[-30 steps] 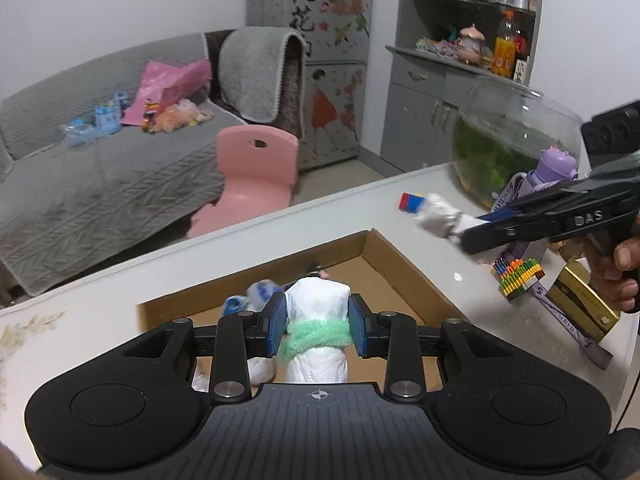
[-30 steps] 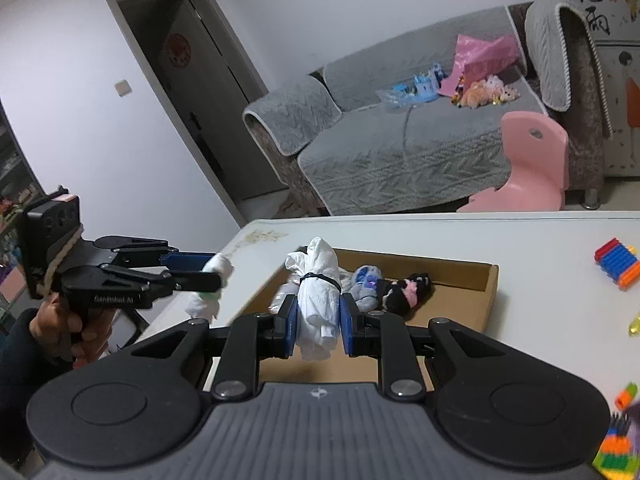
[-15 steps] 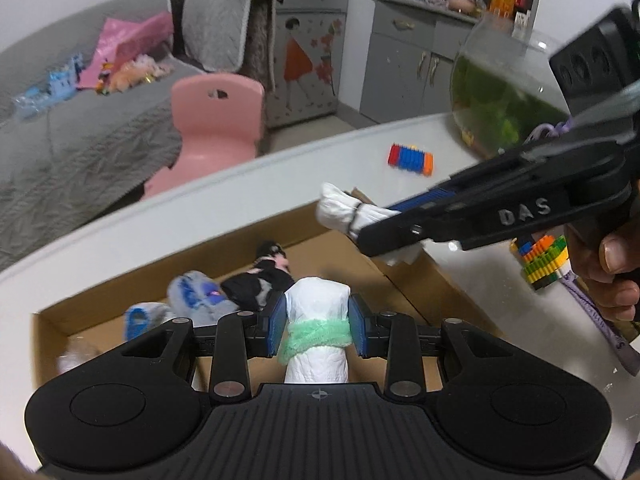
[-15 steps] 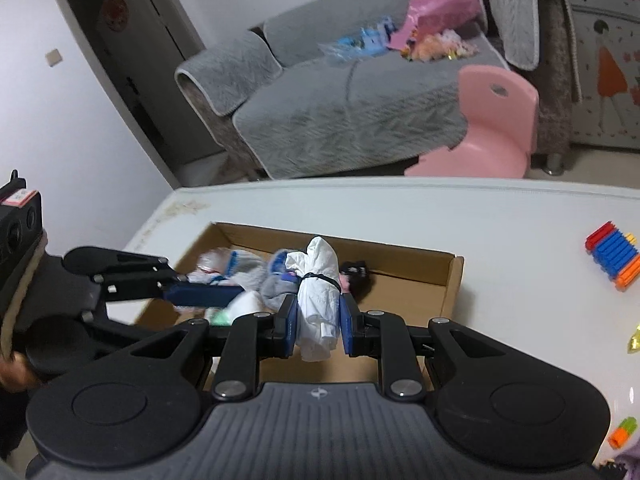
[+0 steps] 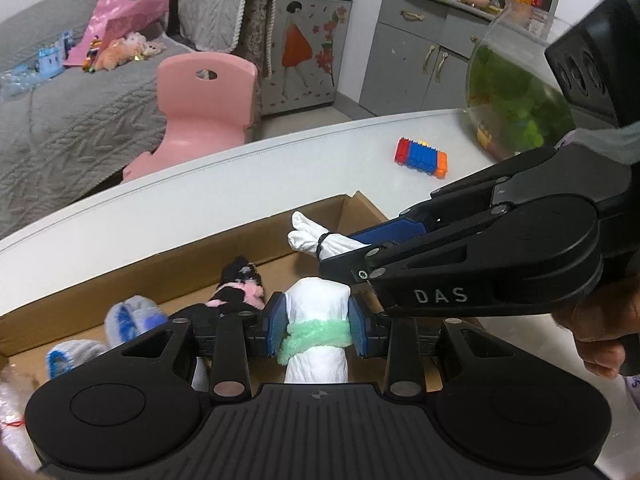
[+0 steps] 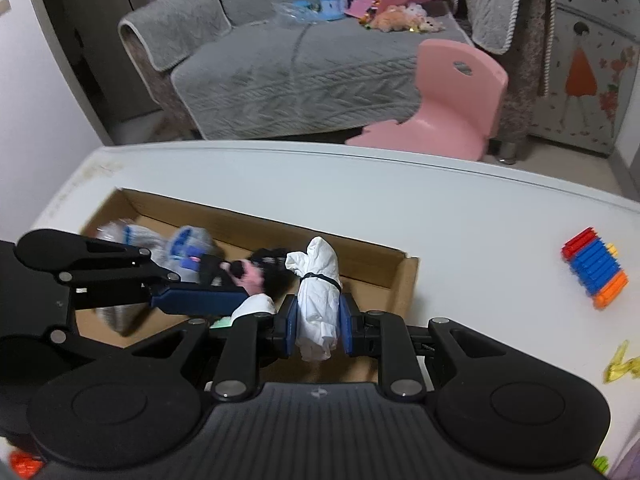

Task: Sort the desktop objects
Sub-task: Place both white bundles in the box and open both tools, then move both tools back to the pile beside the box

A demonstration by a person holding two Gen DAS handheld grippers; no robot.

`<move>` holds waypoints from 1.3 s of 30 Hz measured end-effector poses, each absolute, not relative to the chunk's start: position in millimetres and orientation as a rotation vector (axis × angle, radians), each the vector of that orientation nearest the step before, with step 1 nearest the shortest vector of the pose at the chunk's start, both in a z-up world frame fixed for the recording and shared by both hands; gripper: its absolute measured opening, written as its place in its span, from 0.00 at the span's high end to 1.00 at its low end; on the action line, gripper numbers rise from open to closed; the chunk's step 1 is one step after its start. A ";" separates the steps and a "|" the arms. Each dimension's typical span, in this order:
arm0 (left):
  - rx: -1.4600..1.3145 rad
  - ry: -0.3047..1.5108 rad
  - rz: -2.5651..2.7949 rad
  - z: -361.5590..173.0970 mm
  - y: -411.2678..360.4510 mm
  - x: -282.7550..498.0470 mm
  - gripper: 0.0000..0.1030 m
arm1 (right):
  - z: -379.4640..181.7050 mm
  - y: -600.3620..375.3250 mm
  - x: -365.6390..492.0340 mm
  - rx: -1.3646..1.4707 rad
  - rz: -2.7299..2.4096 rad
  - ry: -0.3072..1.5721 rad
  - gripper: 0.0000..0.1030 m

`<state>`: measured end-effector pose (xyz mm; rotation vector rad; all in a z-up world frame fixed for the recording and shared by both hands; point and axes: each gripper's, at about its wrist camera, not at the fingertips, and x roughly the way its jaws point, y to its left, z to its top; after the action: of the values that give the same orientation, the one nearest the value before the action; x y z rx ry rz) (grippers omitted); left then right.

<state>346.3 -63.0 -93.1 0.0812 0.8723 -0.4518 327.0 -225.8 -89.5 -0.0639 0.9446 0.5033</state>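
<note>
The left gripper (image 5: 316, 330) is clamping its fingers (image 5: 277, 330) on a white rolled bundle with a green fuzzy band (image 5: 316, 312), tilting downward over the near part of the open cardboard box (image 5: 120, 276). The right gripper (image 6: 318, 326) is squeezing its fingers (image 6: 291, 326) tight on a white bundle tied with a black band (image 6: 318, 280), also angling down above the box, toward its right end. Inside the box are lying grey-and-blue socks (image 5: 128, 316) and a black-and-pink sock (image 5: 240, 284). Farther off on the white table (image 6: 460, 224), a block of red, blue and orange bricks (image 6: 594, 266) is sitting well apart from the box
</note>
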 end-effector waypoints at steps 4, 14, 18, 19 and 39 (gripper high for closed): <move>0.090 0.880 -0.450 -103.2 -66.4 346.9 0.61 | -92.2 -222.7 324.8 -0.102 0.485 0.960 0.81; 0.096 0.889 -0.445 -106.3 -67.3 345.8 0.58 | -93.9 -215.1 325.3 -0.127 0.463 0.970 0.81; 0.134 0.895 -0.443 -108.3 -72.7 345.1 0.53 | -94.2 -213.4 325.8 -0.134 0.452 0.974 0.81; 0.143 0.899 -0.444 -109.3 -74.5 344.8 0.45 | -94.2 -213.3 325.8 -0.132 0.451 0.974 0.80; 0.146 0.708 -0.416 -16.4 5.9 204.6 0.00 | 17.7 -262.3 200.9 -0.049 0.592 0.709 0.13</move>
<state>204.6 5.9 -16.4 0.1460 0.7076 -0.4163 200.9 -262.3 17.7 -0.0489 0.7087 0.5921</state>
